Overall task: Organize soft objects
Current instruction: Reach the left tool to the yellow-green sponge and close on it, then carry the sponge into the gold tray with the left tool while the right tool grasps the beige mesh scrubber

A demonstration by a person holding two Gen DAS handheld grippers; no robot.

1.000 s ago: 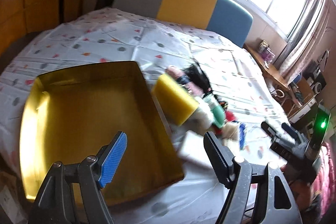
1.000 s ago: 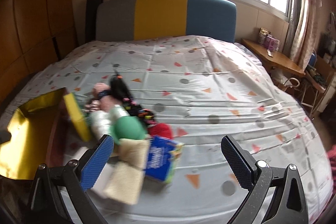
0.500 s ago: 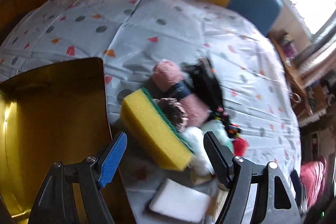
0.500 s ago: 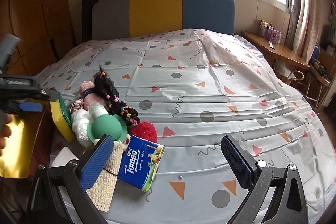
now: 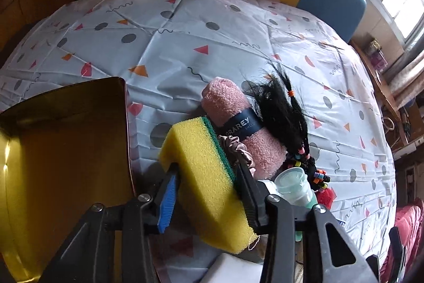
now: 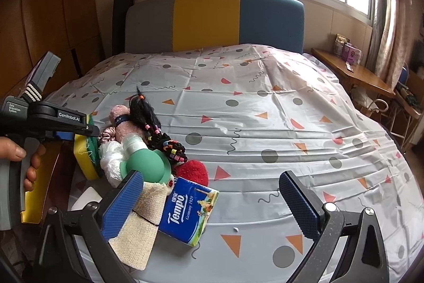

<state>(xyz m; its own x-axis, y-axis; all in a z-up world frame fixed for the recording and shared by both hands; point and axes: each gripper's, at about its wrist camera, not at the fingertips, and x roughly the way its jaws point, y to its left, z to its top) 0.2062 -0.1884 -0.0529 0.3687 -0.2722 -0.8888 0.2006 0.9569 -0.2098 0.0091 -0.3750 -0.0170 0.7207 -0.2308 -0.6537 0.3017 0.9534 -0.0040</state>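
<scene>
Sponge sits at the pile's left edge, beside the gold tray, pinched across its width by the left gripper, likely for transfer into the tray. Right gripper hangs spread and empty over the tissue pack.

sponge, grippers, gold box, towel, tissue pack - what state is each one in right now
yellow sponge: clamped on its sides by the left gripper
left gripper: shut on the sponge
right gripper: open, holding nothing
gold box: open, nothing visible inside
pink towel: rolled, banded
tissue pack: lying flat on the bed
</scene>
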